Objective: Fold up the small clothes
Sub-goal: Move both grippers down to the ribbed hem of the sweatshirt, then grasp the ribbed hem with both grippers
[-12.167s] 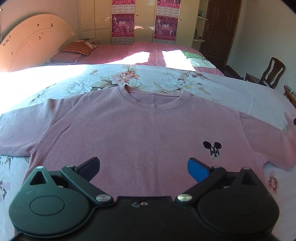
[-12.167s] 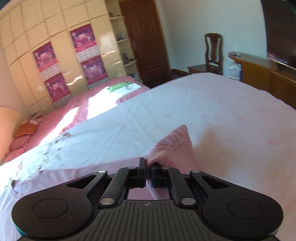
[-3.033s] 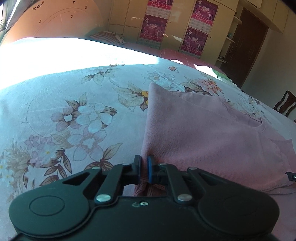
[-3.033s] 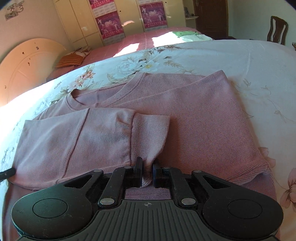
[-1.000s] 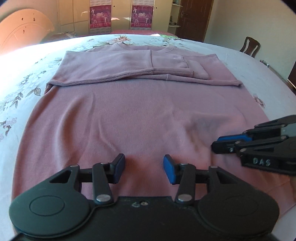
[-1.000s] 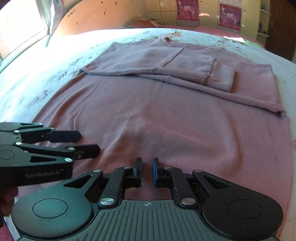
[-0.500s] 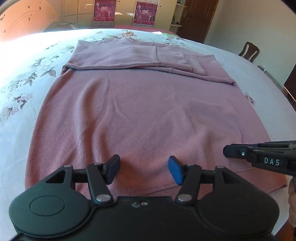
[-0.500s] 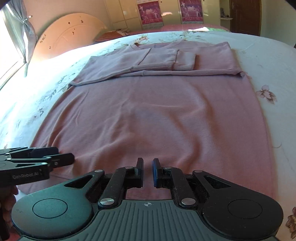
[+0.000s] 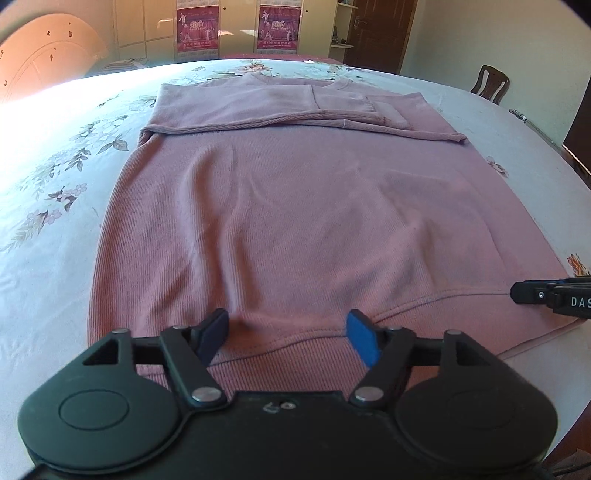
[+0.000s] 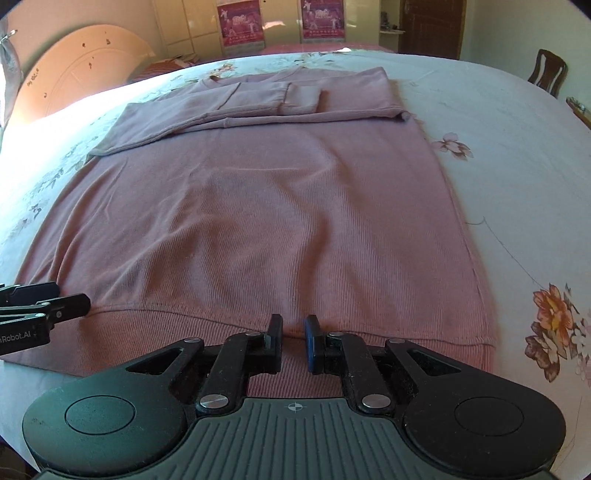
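A pink knit shirt lies flat on the floral bedsheet, both sleeves folded across its far chest part. My left gripper is open wide and empty, just above the ribbed hem at the near left. My right gripper has its jaws a narrow gap apart with nothing between them, over the hem at the near right. The shirt fills the right wrist view. Each gripper shows at the edge of the other's view: the right, the left.
The bedsheet extends right and left of the shirt. A second pink bed, a round headboard, cupboards with posters, a dark door and a wooden chair stand behind.
Both grippers have drawn back toward the near hem of the shirt. The left jaws have opened wider. The right jaws have opened slightly. The shirt has not moved.
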Demonstrator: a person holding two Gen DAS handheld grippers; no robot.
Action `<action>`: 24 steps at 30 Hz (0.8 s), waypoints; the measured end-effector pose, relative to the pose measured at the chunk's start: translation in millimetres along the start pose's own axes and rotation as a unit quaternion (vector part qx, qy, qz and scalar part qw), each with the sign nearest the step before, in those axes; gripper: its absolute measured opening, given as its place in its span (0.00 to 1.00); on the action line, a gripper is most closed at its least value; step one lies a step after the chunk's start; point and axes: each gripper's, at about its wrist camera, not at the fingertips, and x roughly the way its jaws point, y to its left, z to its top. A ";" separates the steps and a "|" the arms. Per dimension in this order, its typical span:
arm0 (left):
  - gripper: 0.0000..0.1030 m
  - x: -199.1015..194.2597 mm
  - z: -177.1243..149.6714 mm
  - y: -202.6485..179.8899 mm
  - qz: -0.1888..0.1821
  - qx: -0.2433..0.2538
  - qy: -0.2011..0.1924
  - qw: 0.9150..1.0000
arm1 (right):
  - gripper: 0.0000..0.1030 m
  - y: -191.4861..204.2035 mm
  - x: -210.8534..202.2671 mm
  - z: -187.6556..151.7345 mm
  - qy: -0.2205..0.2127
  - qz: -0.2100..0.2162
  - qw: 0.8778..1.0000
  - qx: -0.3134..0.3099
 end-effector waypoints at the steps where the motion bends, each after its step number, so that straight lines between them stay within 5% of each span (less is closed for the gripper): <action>1: 0.73 -2.1 -2.1 2.0 -0.001 -0.001 -0.004 1.000 | 0.10 -0.5 -1.7 -2.3 -0.001 -0.004 1.000 0.002; 6: 0.73 -10.2 -7.0 9.6 0.004 0.007 -0.008 1.000 | 0.14 3.2 -7.3 -6.8 -0.004 -0.013 1.000 0.012; 7: 0.73 -12.0 -7.5 12.2 0.005 0.004 -0.009 1.000 | 0.30 3.3 -8.9 -7.0 -0.006 -0.011 1.000 0.017; 8: 0.73 -14.9 -8.2 15.6 0.006 0.000 -0.012 1.000 | 0.59 4.0 -11.4 -7.1 -0.011 -0.010 1.000 0.023; 9: 0.73 -17.1 -8.8 18.2 0.007 -0.003 -0.015 1.000 | 0.67 5.4 -15.7 -8.5 -0.024 -0.012 0.999 0.026; 13: 0.72 -24.8 -11.0 31.8 0.020 -0.012 -0.026 0.999 | 0.68 12.0 -24.7 -8.4 -0.046 -0.013 0.999 0.023; 19: 0.73 -17.5 -19.1 45.4 0.032 -0.018 -0.017 0.999 | 0.68 12.5 -1.4 -11.4 -0.002 -0.042 0.999 -0.001; 24: 0.72 -30.0 -16.2 52.5 0.043 -0.034 -0.022 0.998 | 0.68 -5.6 -13.3 -10.1 -0.022 -0.038 0.999 0.003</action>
